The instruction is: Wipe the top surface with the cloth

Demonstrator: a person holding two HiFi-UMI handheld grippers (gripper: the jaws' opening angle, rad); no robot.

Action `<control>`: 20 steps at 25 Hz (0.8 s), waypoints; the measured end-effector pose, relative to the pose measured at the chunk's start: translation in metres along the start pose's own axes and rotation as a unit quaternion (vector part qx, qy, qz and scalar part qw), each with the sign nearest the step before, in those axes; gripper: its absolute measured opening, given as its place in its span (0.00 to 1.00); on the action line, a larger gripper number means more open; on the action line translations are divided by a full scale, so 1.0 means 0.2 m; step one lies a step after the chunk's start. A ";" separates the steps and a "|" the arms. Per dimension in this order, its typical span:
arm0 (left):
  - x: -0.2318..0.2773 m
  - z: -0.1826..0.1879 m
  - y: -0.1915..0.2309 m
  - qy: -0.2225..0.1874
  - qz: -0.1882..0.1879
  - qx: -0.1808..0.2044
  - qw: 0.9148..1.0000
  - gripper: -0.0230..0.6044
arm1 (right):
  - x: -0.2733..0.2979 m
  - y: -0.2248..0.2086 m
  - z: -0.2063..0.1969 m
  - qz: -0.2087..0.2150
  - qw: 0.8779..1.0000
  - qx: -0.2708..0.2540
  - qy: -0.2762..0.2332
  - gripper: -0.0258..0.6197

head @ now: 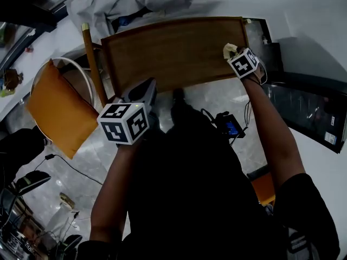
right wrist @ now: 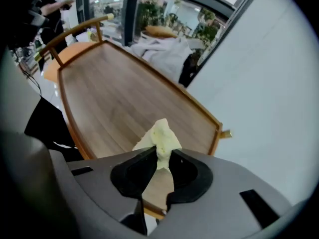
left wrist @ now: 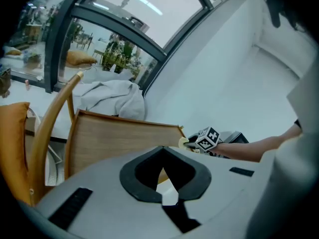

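Since my right claw [right wrist: 160, 157] is clamped on the pale yellow cloth [right wrist: 160, 136], with a bunched tuft standing up out of its jaws, I judge the wipe to be at its start or at one end of a stroke. The cloth sits at the right end of the table [head: 162, 53], at or just above the wood; I cannot tell whether it touches. My left claw [left wrist: 162, 156] hangs raised over the table's near left edge. Its jaws are pressed together with nothing in them, so it has no part in the job as things stand.

The next move, as I read it, calls for pressing the cloth down on the wood and drawing it leftward across the top. The cloth should lie between the claw tips and the surface, so that the tips do not scrape.

As for room, the top is bare, so the whole run looks open. A raised wooden rim frames it, and the cloth is close to the right-hand rim, so I would expect the claw to catch there on too wide a sweep. A white wall rises beyond the right end. An orange-cushioned chair [head: 57, 110] stands just beside the left end, and a grey garment [head: 124, 4] lies beyond the far edge. I would lift the left claw clear before any stroke reaches its corner.
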State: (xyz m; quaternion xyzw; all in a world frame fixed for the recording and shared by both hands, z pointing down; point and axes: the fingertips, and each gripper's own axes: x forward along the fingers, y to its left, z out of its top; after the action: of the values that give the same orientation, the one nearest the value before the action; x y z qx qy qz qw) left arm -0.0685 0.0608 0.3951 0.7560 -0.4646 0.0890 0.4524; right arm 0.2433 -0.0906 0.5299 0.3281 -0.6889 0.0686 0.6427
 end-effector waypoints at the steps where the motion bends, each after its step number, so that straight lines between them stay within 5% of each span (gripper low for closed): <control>1: -0.05 0.01 0.03 -0.005 0.004 -0.003 1.000 0.06 | -0.04 0.10 0.10 0.020 0.999 -0.001 -0.031 0.17; 5: -0.21 0.00 0.18 -0.015 0.023 -0.015 0.999 0.06 | -0.17 0.60 0.52 0.121 0.983 -0.024 -0.133 0.17; 10: -0.39 -0.09 0.33 -0.002 0.039 -0.020 0.999 0.06 | -0.30 1.31 0.93 0.258 0.940 -0.104 -0.197 0.17; 16: -0.52 -0.22 0.46 0.041 0.052 -0.010 0.998 0.06 | -0.35 1.90 1.19 0.327 0.905 -0.184 -0.200 0.17; 20: -0.57 -0.27 0.52 0.052 0.051 -0.004 0.997 0.06 | -0.31 2.08 1.29 0.340 0.899 -0.196 -0.196 0.17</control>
State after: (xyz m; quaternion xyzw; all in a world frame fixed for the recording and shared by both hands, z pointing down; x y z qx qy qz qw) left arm -0.1962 0.1563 0.4254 0.7238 -0.4786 0.1496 0.4740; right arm -0.2012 0.1218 0.5661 -0.0520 -0.8701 0.0811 0.4834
